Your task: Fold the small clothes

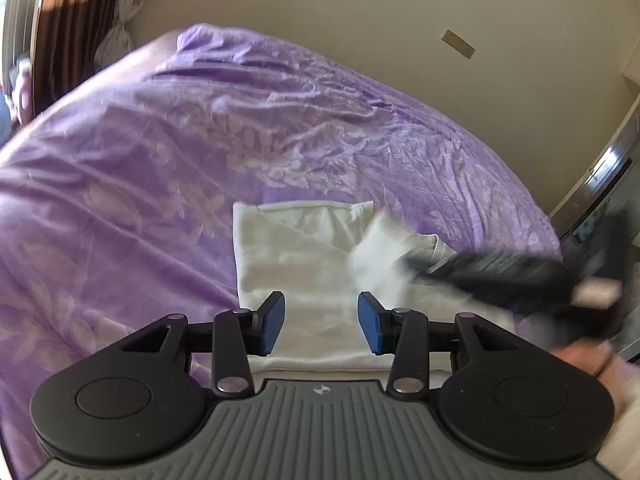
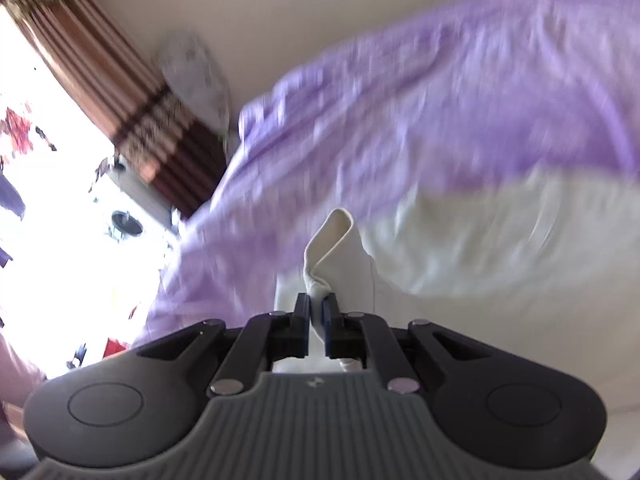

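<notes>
Left wrist view: the left gripper stands with its blue pads apart and nothing between them, hovering just above the near edge of a white garment that lies on a bed covered by a purple floral bedspread. The garment's left and far edges look straight and squared, as though some folding is already done, while its right side is lifted and streaked with motion blur. There the right gripper enters from the right edge as a dark smear with pale cloth at its tip; the blur makes the exact grip hard to read from here. A cream wall rises behind the bed, a brown striped curtain hangs at the upper left, and a metal-edged frame shows at the far right. Right wrist view: the right gripper is clamped tight on a hem or strap of the white garment, which loops up beyond the jaws, and the rest of the cloth spreads blurred to the right over the purple bedspread. A bright window glares at the left beside the striped curtain. Judged from this, one fold is under way; laying the lifted side flat and any last fold remain.
</notes>
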Demonstrator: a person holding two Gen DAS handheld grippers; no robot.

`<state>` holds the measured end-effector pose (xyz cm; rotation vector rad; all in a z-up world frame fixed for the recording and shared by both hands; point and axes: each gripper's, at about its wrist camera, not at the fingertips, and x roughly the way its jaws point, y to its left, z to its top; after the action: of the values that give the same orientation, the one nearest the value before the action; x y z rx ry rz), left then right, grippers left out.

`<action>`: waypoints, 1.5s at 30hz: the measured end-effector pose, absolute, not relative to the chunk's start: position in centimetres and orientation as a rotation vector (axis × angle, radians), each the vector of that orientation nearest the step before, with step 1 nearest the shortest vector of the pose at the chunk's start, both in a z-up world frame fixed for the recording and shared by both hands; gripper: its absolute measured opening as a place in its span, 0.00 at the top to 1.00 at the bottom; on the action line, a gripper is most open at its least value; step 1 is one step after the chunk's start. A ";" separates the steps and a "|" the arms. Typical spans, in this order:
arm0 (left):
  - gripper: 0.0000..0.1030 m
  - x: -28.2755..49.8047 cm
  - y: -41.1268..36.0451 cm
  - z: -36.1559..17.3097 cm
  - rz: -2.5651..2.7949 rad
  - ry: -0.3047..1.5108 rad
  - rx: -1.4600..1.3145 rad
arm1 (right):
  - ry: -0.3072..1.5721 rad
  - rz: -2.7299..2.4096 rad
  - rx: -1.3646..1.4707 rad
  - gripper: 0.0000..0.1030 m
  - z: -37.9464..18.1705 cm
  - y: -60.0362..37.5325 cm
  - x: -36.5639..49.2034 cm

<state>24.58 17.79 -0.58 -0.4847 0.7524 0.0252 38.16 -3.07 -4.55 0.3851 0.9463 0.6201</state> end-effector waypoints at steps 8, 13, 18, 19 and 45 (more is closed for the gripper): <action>0.52 26.3 19.2 -3.8 -0.006 0.811 -0.579 | 1.114 0.736 0.383 0.83 -13.1 1.9 37.8; 0.49 28.3 19.3 -5.2 -0.008 0.860 -0.601 | 1.093 0.714 0.296 0.58 -9.9 -0.5 38.6; 0.45 30.7 19.1 -7.5 0.017 0.928 -0.605 | 1.075 0.605 0.141 0.52 -6.5 -7.3 40.2; 0.45 31.0 19.0 -8.0 0.022 0.942 -0.604 | 1.075 0.580 0.115 0.50 -6.2 -9.1 40.4; 0.92 32.1 15.1 -2.6 0.069 0.769 -0.351 | 1.081 0.349 -0.293 0.97 -11.9 -28.5 37.4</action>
<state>32.06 15.06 -2.56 -0.3506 0.7693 0.0689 37.43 -28.53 -11.90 -0.2926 1.0814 0.3495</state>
